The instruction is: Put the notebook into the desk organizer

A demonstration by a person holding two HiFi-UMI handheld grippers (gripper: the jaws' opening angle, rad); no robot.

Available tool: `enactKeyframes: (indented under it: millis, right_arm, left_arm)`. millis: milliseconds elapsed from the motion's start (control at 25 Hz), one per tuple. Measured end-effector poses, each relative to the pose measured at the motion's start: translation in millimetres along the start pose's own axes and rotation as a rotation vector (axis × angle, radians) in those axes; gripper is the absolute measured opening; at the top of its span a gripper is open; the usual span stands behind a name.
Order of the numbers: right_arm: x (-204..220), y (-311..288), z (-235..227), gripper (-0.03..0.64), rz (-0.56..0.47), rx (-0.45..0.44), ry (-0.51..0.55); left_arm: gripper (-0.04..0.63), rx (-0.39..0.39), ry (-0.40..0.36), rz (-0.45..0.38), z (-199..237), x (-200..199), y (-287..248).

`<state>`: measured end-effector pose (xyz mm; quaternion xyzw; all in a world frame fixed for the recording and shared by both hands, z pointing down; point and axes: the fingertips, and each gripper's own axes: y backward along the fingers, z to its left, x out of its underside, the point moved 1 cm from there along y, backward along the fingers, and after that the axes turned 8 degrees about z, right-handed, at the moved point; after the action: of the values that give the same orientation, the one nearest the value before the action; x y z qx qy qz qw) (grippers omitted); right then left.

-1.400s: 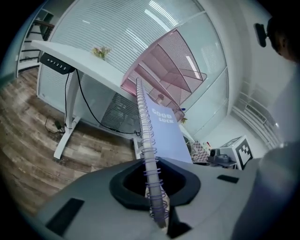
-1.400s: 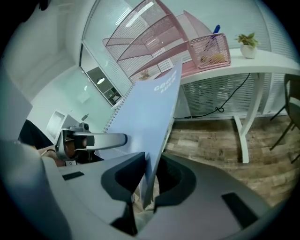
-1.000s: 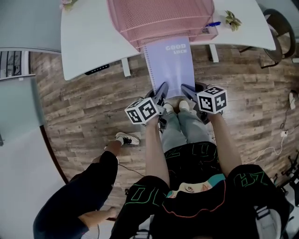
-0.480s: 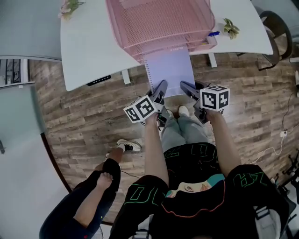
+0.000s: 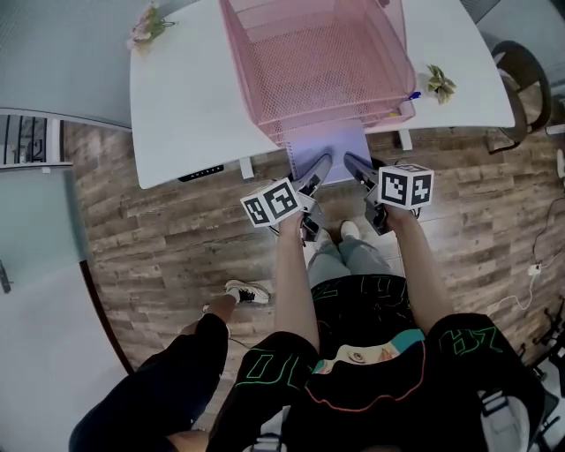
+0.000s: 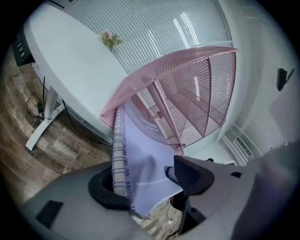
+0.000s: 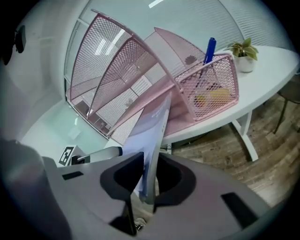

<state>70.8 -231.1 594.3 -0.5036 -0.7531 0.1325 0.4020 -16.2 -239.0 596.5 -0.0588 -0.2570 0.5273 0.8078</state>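
Together we held the notebook (image 5: 332, 146) at its near end, one gripper on each side. The left gripper (image 6: 145, 180) was clamped on the corner by the wire spiral (image 6: 119, 150), with the coils against one pad and the other pad pressed on the pale purple cover. The right gripper (image 7: 149, 174) pinched the opposite long edge, and the pages stood thin between its two dark pads.

The far part of the notebook had gone in under a sloping mesh tray of the pink desk organizer (image 5: 318, 62); we could not tell which tier it was. The near part stuck out past the edge of the white counter (image 5: 185, 97), above the wooden floor (image 5: 150, 229).

On the right side of the organizer sat a small mesh basket (image 7: 211, 89) with a blue pen (image 7: 209, 49) standing in it. Just beyond it on the counter was a small potted plant (image 7: 243, 51). A sprig of flowers (image 5: 148, 25) lay at the counter's far left corner, well apart from the organizer. Down at our left stood another person (image 5: 168, 388) in dark clothes, one shoe (image 5: 244, 290) on the floor.
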Motion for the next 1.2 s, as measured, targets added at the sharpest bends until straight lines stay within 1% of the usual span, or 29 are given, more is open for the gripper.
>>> enactKeyframes:
  millis: [80,200,240,280,320,360,400,440,480,520,560,600,640,800,840,880,1000,1080,1120,1200]
  right_arm:
    - [-8,-3,0,0.074,-0.015,0.006,-0.017]
    - [-22,-7,-1,0.066,-0.041,0.015,-0.033]
    - [-26,-8,-2,0.064,-0.052,0.017,-0.042]
    - [-31,-9,-3,0.063,-0.065,0.019,-0.054]
    - [-35,-10,-4,0.061,-0.078,0.021,-0.07]
    - [-38,-11,-6,0.058,-0.088,0.022,-0.084]
    - [-41,-12,-7,0.058,-0.096,0.024,-0.093]
    - [-44,-14,-7,0.058,-0.101,0.026,-0.095]
    - [-46,-16,-7,0.058,-0.105,0.03,-0.092]
    - [-48,-17,-8,0.059,-0.108,0.035,-0.087]
    - [-50,-19,-8,0.059,-0.11,0.045,-0.079]
    - [-51,-20,-10,0.06,-0.106,0.061,-0.069]
    - [-52,-21,-12,0.069,-0.1,0.085,-0.059]
    - [-48,-14,-21,0.209,-0.076,0.169,-0.014]
    - [-45,-11,-25,0.225,-0.065,0.192,0.003]
    - [-42,-7,-28,0.227,-0.054,0.213,0.017]
    - [-30,3,-36,0.227,-0.008,0.257,0.051]
    - [-18,4,-35,0.22,0.053,0.256,0.084]
    - [-13,4,-34,0.197,0.082,0.253,0.1]
    - [-10,4,-31,0.082,0.104,0.262,0.125]
  left_arm:
    - [0.318,-0.001,-0.01,0.018,0,-4,-2]
    - [0.334,-0.026,-0.03,0.056,8,-2,1]
    - [0.334,-0.041,-0.046,0.084,12,1,2]
    - [0.32,-0.052,-0.07,0.13,17,8,4]
    - [0.26,-0.051,-0.098,0.187,19,17,5]
    - [0.221,-0.034,-0.125,0.243,19,26,6]
    - [0.173,-0.008,-0.147,0.28,16,33,8]
    - [0.122,0.013,-0.164,0.289,12,35,9]
    - [0.069,0.017,-0.175,0.278,10,34,9]
    - [0.047,0.001,-0.18,0.26,11,30,9]
    - [0.006,-0.027,-0.181,0.246,14,26,8]
    - [-0.008,-0.051,-0.178,0.237,17,23,6]
    - [-0.008,-0.062,-0.17,0.228,18,21,4]
    - [-0.008,-0.05,-0.097,0.174,12,10,-7]
    - [-0.008,-0.056,-0.083,0.159,12,6,-10]
    - [-0.008,-0.065,-0.072,0.142,12,2,-12]
    - [-0.008,-0.08,-0.027,0.084,13,-10,-16]
    - [-0.008,-0.099,-0.002,0.059,16,-17,-20]
    - [-0.008,-0.108,0.005,0.051,18,-19,-23]
    - [-0.008,-0.125,0.009,0.041,18,-24,-29]
